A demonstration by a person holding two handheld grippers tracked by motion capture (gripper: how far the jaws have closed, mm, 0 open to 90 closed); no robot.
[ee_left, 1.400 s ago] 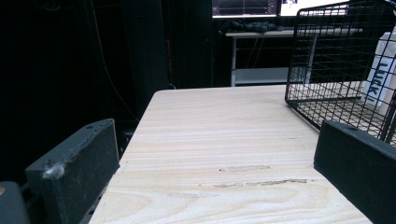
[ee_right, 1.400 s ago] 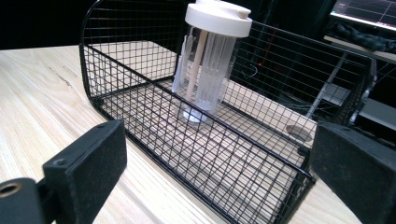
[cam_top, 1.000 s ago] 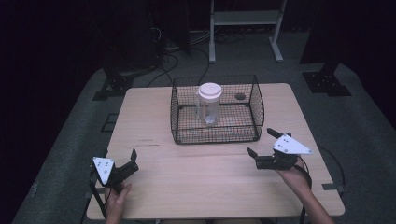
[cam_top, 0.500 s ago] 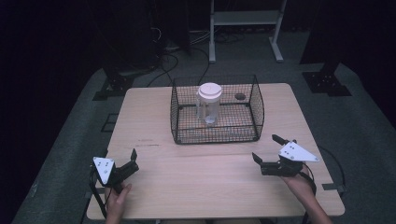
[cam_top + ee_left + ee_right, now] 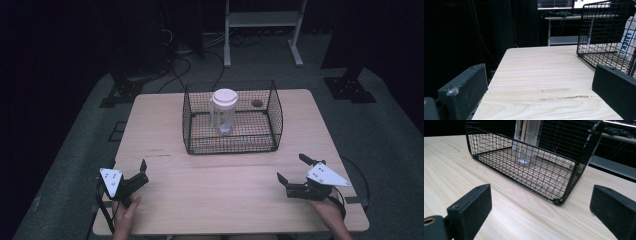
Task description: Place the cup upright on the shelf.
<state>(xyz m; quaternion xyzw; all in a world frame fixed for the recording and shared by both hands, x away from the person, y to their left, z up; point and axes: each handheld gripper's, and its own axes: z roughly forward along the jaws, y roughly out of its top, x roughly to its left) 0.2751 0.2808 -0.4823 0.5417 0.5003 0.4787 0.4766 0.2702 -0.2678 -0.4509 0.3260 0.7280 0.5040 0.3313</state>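
A black wire basket (image 5: 232, 145) stands on the far middle of the wooden table (image 5: 215, 200). Inside it, upright, is a clear jar with a white lid (image 5: 223, 111). My left gripper (image 5: 129, 169) rests at the near left corner, open, nothing between its jaws. My right gripper (image 5: 293, 169) is at the near right, open and empty too. In the left gripper view, my left gripper (image 5: 539, 90) points past the basket's corner (image 5: 607, 32), with the jar (image 5: 627, 42) at the right edge. In the right gripper view, my right gripper (image 5: 541, 207) faces the basket (image 5: 529, 177) and the jar (image 5: 526, 142) behind its mesh.
A small dark round mark (image 5: 257, 103) lies on the table just behind the basket. Behind the table stand a white metal frame (image 5: 262, 20), dark stands and floor cables (image 5: 175, 55). Bare wood stretches between the two grippers and the basket.
My right gripper has drawn back toward the near right edge of the table, a little away from the basket. The left gripper, basket and jar have stayed put.
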